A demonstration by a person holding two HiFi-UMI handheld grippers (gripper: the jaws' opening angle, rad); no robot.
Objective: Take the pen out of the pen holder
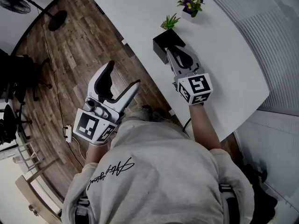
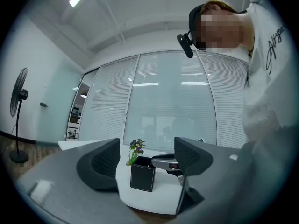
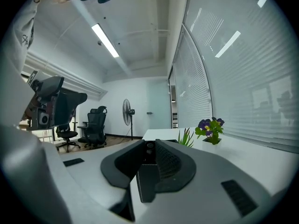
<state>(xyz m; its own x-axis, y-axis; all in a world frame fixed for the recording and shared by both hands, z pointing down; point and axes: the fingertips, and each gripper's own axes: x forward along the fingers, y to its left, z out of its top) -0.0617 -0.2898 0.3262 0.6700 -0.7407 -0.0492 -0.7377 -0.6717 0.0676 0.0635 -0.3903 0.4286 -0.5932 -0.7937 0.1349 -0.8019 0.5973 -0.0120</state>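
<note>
Head view: the right gripper reaches into the top of the black pen holder on the white table. The left gripper is off the table, well apart from the pen holder, jaws wide and empty. Left gripper view: the pen holder shows far off between the spread jaws. Right gripper view: the jaws are pinched on the pen at the pen holder's mouth.
</note>
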